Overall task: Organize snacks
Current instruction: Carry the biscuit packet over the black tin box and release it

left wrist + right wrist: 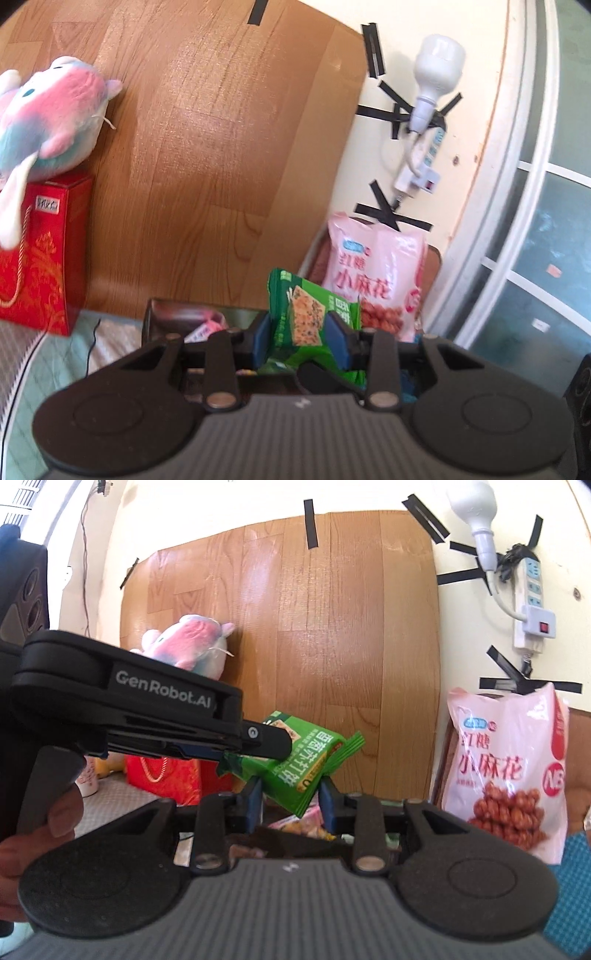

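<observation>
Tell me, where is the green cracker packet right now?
The green cracker packet is up in the air, pinched between both grippers' fingers, in front of the wooden board, left of the big pink snack bag.

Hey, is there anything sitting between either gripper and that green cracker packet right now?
No. The green cracker packet is already between the blue pads of the left gripper, which pinch it. In the right wrist view the same packet hangs between the right gripper pads too, and nothing visible lies in between.
</observation>
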